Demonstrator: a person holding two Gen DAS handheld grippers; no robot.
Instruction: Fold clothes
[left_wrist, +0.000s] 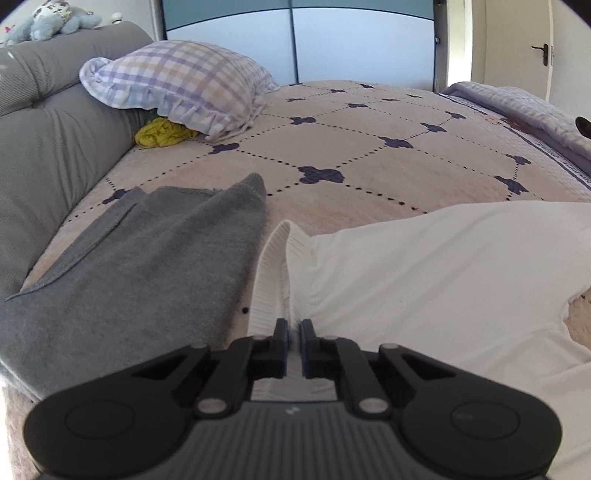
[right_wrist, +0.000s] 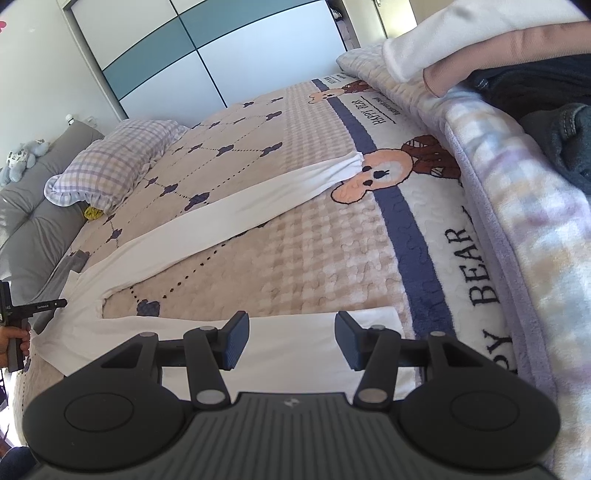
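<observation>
Jaws: left gripper (left_wrist: 293, 330) pinched tight on ribbed collar (left_wrist: 271, 273) of white top (left_wrist: 443, 280); right gripper (right_wrist: 291, 336) spread wide, grasping nothing, hovering just above white hem area. Top lies flat on quilted bedspread (left_wrist: 332, 147), near edge; long axis runs L-R across bed, collar twd headboard (left_wrist: 44, 140). 1 sleeve (right_wrist: 229, 218) stretched straight, diagonal, cuff resting on bear print (right_wrist: 373, 177). Fabric smooth knit, collar ribbed. Grey garment (left_wrist: 147, 266), soft knit, just beside collar. Plaid pillow (left_wrist: 177, 81) farther off.
</observation>
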